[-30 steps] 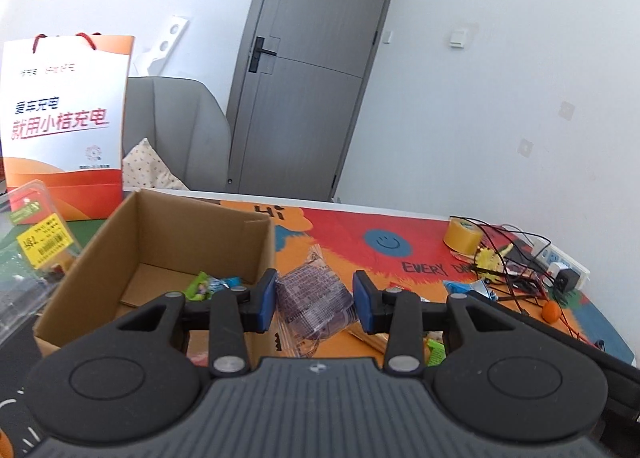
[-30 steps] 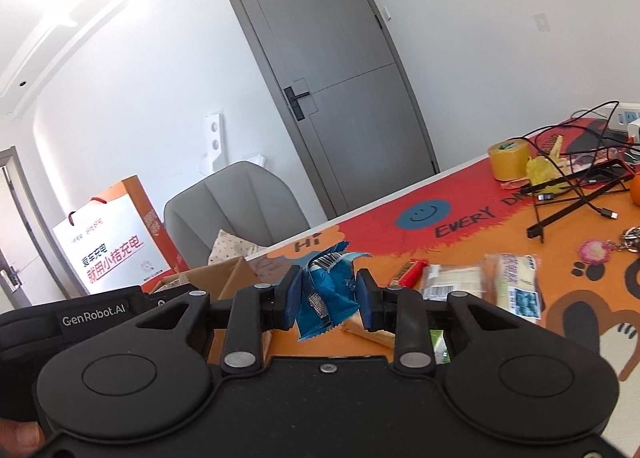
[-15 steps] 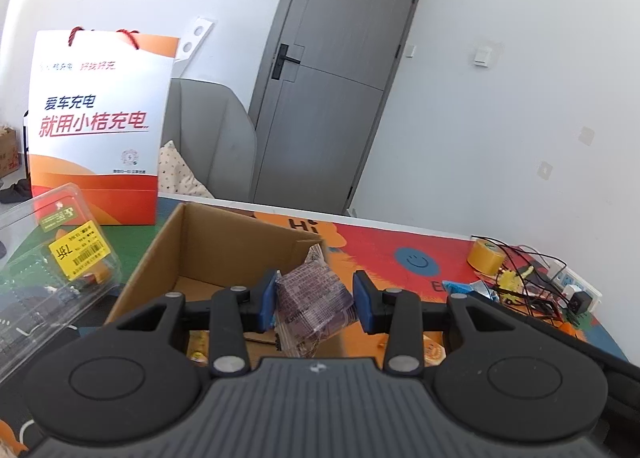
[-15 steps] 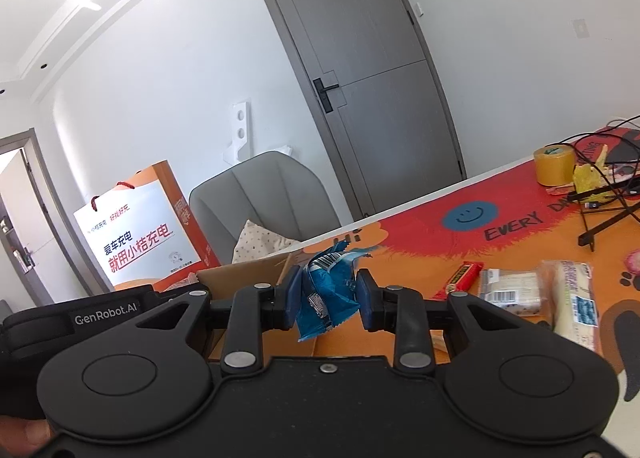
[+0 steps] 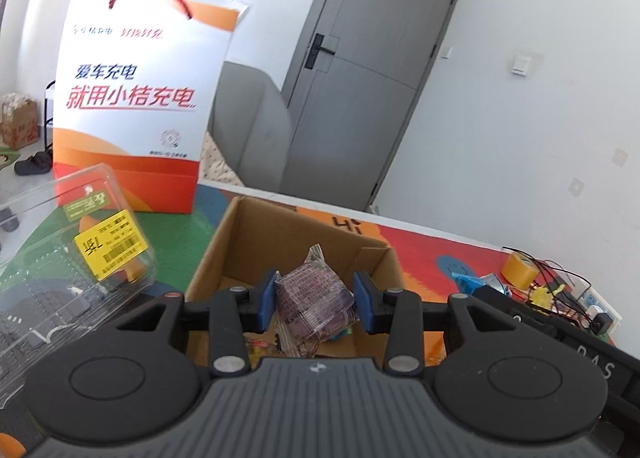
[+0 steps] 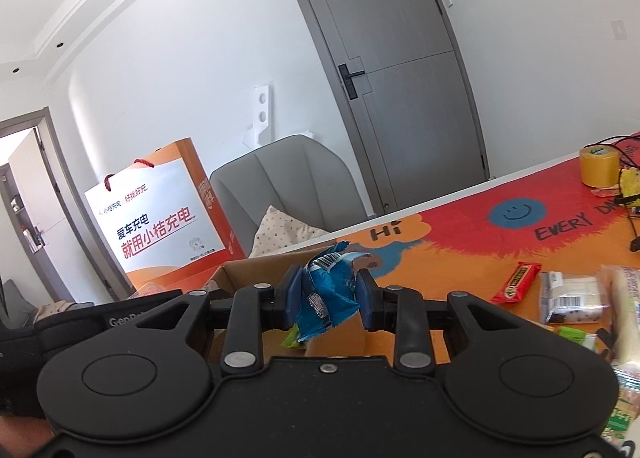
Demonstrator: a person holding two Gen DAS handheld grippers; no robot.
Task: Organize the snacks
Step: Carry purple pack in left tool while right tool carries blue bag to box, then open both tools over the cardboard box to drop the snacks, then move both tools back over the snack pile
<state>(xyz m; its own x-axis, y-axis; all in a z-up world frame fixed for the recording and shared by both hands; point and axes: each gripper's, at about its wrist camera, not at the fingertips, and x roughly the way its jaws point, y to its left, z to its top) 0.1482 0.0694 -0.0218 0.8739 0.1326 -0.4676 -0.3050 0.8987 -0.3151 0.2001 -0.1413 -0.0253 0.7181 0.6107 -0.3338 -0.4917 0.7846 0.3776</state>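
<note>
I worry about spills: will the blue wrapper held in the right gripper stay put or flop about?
The blue wrapper looks crumpled and thin, so probably floppy and light. Its torn top suggests crumbs may escape. The right gripper pinches its middle, so slipping seems unlikely.

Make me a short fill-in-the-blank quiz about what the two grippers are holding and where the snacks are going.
1. The left gripper holds a ____ snack packet.
2. The right gripper is shut on a ____ snack wrapper.
3. Below the left gripper sits an open ____ box.
4. The red snack bar lies on the ____.

Missing words: purple; blue; cardboard; table
</note>
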